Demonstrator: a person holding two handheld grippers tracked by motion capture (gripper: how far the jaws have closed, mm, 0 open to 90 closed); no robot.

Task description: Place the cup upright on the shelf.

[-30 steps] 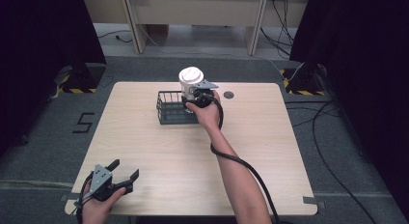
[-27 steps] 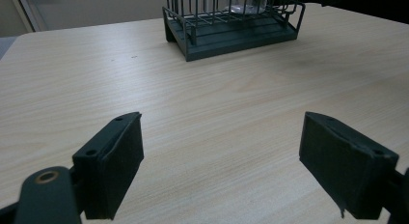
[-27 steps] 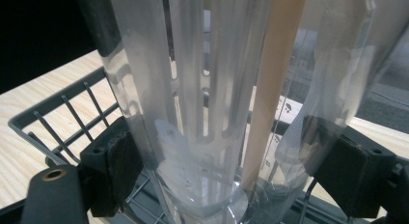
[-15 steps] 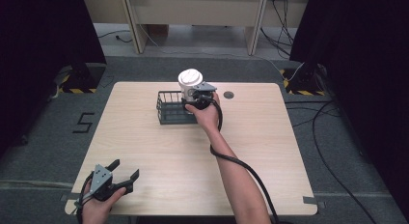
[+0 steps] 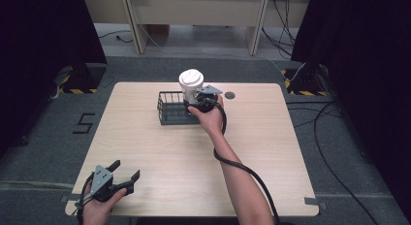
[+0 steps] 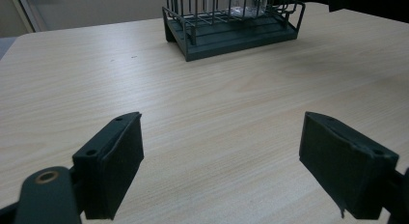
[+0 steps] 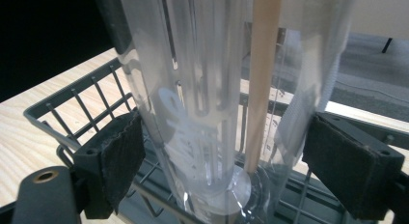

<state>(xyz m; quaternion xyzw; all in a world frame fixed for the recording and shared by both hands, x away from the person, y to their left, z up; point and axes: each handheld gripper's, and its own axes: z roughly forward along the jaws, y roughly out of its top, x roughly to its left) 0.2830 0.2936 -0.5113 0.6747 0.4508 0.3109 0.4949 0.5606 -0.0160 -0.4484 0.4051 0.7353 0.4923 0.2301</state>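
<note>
- We see a clear plastic cup (image 7: 212, 103) with a white lid (image 5: 191, 80) standing upright at the right end of a dark wire basket (image 5: 173, 108), at the far middle of the wooden table (image 5: 160, 152).
- In the right gripper view the cup's base sits low among the basket's wires; we cannot tell whether it rests on the basket floor or hangs just above it.
- A pale stick-like line (image 7: 260, 84) runs upright through the cup's wall; we cannot tell whether it is inside or behind.
- The right gripper (image 7: 224, 151) has a pad on each side of the cup: the left pad (image 7: 120, 151) touches the wall, the right pad (image 7: 347, 156) lies at or just beside it, so we read it as grasping the cup, though how firmly we cannot tell.
- From the high view, the right hand (image 5: 209, 116) reaches across the table to the basket's right end, its cable (image 5: 242, 167) trailing back along the forearm.
- The left gripper (image 5: 112, 179) sits at the near left corner of the table, held in the left hand (image 5: 99, 208), well apart from the basket.
- Its jaws stand wide apart and released, with bare tabletop between them.
- A small dark disc (image 5: 229, 95) lies on the table just right of the right gripper.
</note>
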